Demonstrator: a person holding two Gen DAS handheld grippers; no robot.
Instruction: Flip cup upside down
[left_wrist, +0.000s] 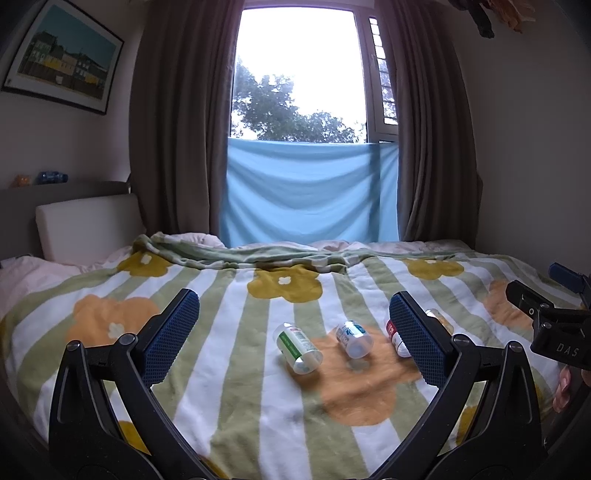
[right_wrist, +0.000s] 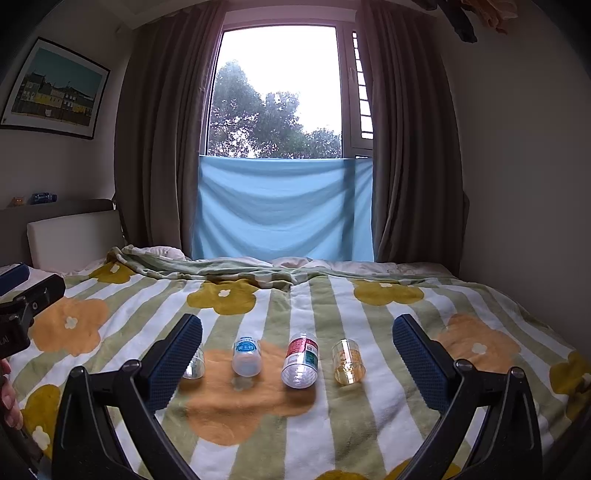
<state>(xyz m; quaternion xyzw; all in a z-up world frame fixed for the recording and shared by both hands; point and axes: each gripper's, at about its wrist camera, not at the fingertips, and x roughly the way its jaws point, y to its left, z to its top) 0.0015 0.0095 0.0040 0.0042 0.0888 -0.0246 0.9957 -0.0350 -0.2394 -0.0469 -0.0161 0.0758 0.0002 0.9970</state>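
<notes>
- On the flowery striped blanket (right_wrist: 332, 424), four little clear cups lie tipped over in a row: green-label cup (left_wrist: 297, 347), blue-label cup (right_wrist: 246, 356), red-label cup (right_wrist: 300, 361), yellowish cup (right_wrist: 348, 362).
- Left gripper (left_wrist: 294, 336) hangs over them, fingers spread wide, holding nothing; green one sits around 12 o'clock between them.
- Right gripper (right_wrist: 297, 354), same deal, wide apart and empty, with the red cup dead ahead.
- Window's blue cloth (right_wrist: 284, 208) hangs way back at 12.
</notes>
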